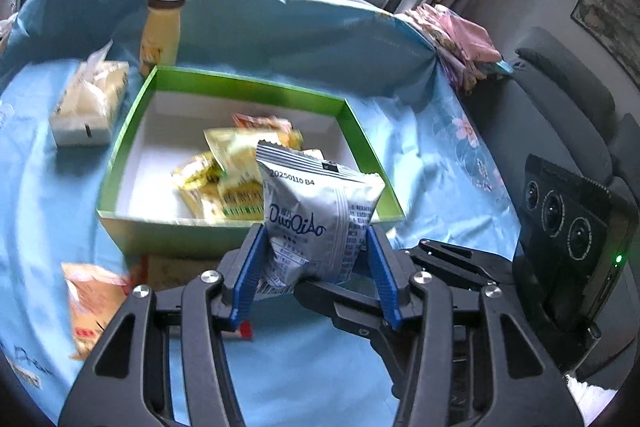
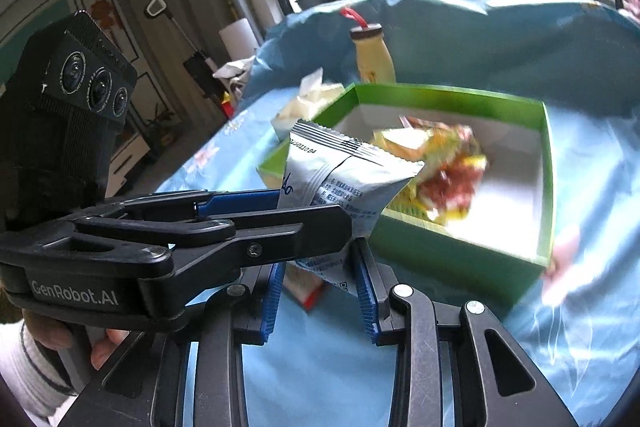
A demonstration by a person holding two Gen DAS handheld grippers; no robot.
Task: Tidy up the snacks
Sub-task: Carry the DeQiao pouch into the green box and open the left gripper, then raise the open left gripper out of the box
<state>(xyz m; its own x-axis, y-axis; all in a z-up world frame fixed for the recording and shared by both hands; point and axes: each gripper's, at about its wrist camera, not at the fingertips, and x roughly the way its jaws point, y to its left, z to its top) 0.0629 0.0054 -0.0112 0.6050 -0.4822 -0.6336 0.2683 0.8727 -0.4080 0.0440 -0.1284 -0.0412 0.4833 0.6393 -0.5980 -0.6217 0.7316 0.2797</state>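
Note:
A silver-white snack packet (image 1: 320,219) printed "DuoQiSo" hangs upright above the blue cloth, just in front of the green box (image 1: 248,83). My left gripper (image 1: 316,231) is shut on its lower half, blue pads pressing both sides. From the right, my right gripper (image 1: 352,279) reaches in under it. In the right wrist view the packet (image 2: 344,171) has its bottom corner pinched between the pads of my right gripper (image 2: 320,259), while my left gripper (image 2: 312,211) crosses in front from the left. The green box (image 2: 460,95) holds several yellow and orange snack packets (image 1: 224,171).
A yellow drink bottle (image 1: 160,31) with a brown cap stands behind the box. A tissue pack (image 1: 88,103) lies to its left. An orange packet (image 1: 92,299) lies on the blue cloth (image 1: 440,155) at the near left. A grey chair (image 1: 560,95) is at the right. A hand (image 2: 100,343) holds the left gripper.

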